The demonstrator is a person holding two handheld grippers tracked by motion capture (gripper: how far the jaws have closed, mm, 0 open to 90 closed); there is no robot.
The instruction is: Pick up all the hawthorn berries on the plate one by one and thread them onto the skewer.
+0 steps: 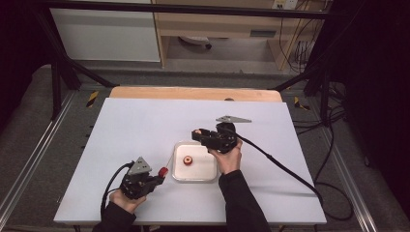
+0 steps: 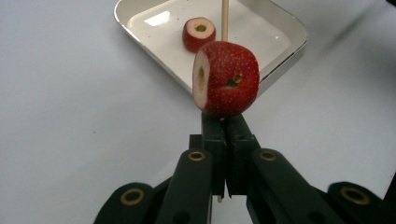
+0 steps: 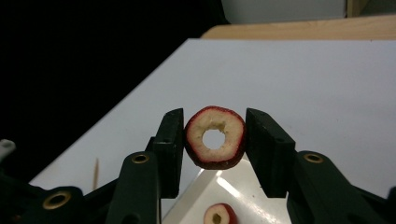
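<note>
Skewering of cored red fruit pieces is under way, by my judgement about one third done.

My left gripper (image 1: 155, 180), near the desk's front edge and just left of the white tray (image 1: 209, 177), has its jaws closed tight on a thin wooden skewer (image 2: 224, 18); one fruit piece is already threaded (image 2: 226, 78) and sits just above the jaws.

My right gripper (image 1: 197, 134), above the tray's far edge, pinches a second cored piece (image 3: 215, 136) by its sides, hole facing the camera, clear of the tray.

A third piece (image 1: 187, 160) lies in the tray, untouched.

Left to do: bring the held piece's hole onto the skewer tip, then fetch the last one.
</note>
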